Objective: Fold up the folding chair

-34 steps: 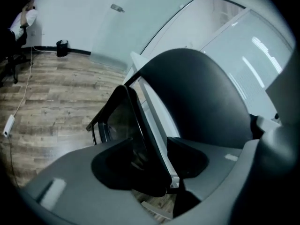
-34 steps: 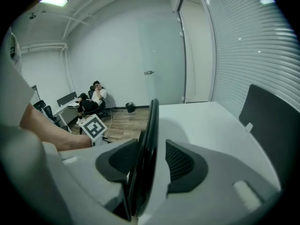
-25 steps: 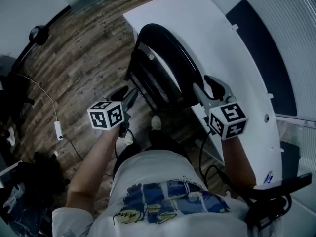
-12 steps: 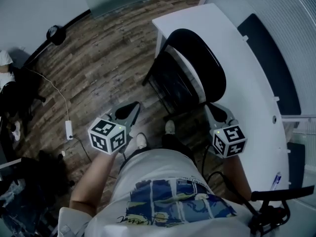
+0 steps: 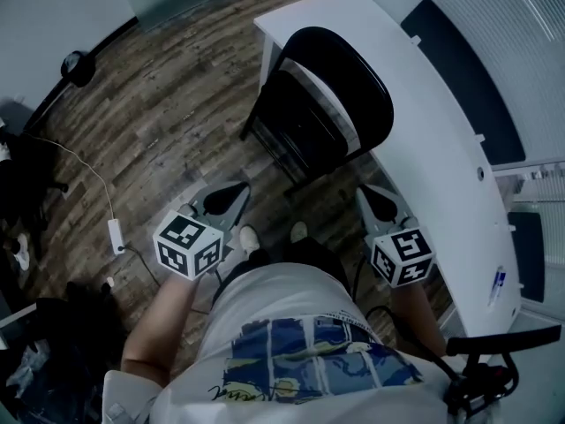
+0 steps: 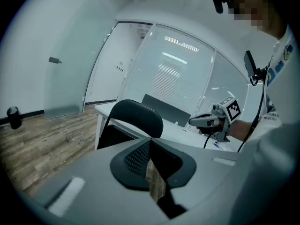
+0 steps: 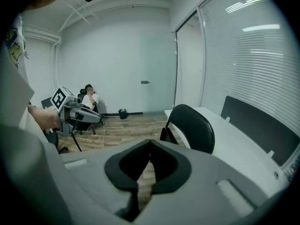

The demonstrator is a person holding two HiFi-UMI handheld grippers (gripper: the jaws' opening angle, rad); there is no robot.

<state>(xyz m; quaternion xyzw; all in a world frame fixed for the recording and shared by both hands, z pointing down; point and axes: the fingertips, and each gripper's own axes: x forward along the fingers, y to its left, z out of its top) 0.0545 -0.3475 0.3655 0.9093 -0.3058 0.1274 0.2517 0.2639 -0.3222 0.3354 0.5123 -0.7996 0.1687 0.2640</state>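
Note:
The black folding chair (image 5: 322, 104) stands by the end of the white desk (image 5: 441, 157), its seat drawn up close to its back; it also shows in the left gripper view (image 6: 136, 118) and the right gripper view (image 7: 192, 125). My left gripper (image 5: 233, 194) hovers over the wood floor in front of the chair, shut and empty, well apart from it. My right gripper (image 5: 371, 194) hangs beside the desk edge, also shut on nothing. Each gripper sees the other: the right gripper (image 6: 199, 121) and the left gripper (image 7: 91, 116). The own jaws of the left gripper (image 6: 150, 142) and of the right gripper (image 7: 150, 146) meet.
A dark divider panel (image 5: 459, 69) runs along the desk. A power strip with cable (image 5: 115, 232) lies on the floor at left. A person (image 7: 90, 97) sits at the far wall beside a small bin (image 7: 123, 112). Dark equipment crowds the left edge (image 5: 35, 166).
Both grippers have pulled back from the chair toward the person's body and their jaws have shut. The chair now stands alone by the desk, untouched.

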